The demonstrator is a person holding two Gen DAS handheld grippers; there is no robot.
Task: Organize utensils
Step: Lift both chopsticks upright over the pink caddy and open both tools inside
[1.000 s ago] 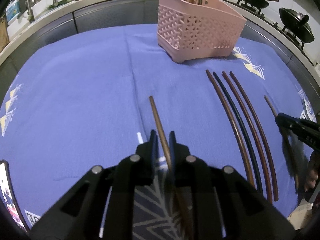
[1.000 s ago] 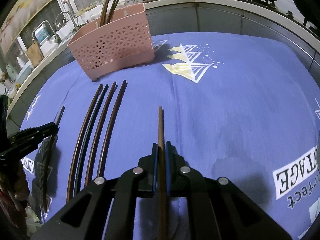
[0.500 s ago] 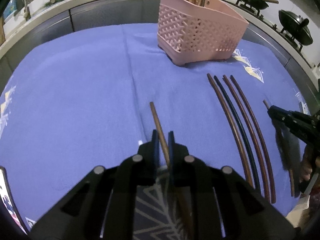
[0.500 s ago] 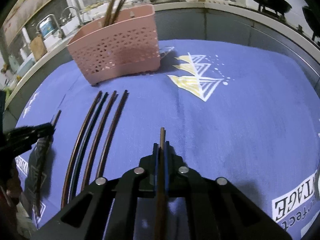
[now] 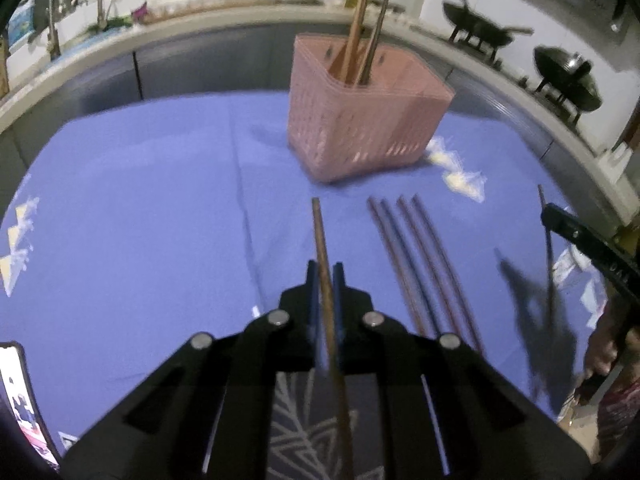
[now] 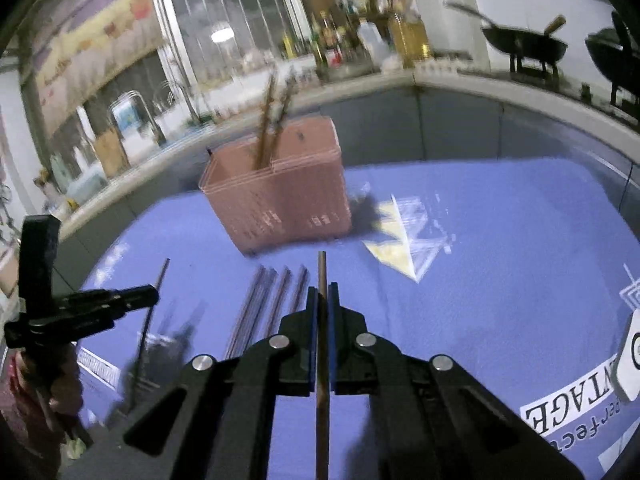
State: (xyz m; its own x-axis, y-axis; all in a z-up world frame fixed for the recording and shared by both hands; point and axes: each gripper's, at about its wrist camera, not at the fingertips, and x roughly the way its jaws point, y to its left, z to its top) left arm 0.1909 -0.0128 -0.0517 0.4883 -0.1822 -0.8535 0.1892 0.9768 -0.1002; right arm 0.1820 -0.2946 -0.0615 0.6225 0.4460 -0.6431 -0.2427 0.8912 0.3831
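Note:
My left gripper (image 5: 324,270) pinches a brown chopstick (image 5: 319,228), its jaws still closing on it; the stick is lifted off the blue cloth (image 5: 140,220). My right gripper (image 6: 322,292) is shut on a second brown chopstick (image 6: 321,268), also raised. Ahead of both stands a pink lattice basket (image 5: 368,132) with two sticks upright inside. Several dark chopsticks (image 5: 420,260) lie side by side on the cloth between the grippers. Each gripper shows in the other's view: the right gripper (image 5: 550,212) at the right edge, the left gripper (image 6: 154,292) at the left.
A phone (image 5: 16,400) lies at the cloth's near left corner. Behind the table runs a grey counter (image 5: 200,40) with a sink tap (image 5: 48,12), bottles (image 6: 332,40) and black woks (image 5: 564,76). A white printed patch (image 6: 404,236) marks the cloth beside the basket.
Both grippers have risen with their chopsticks off the cloth and tilted up, so the basket and counter show higher and further. The row of chopsticks has not moved.

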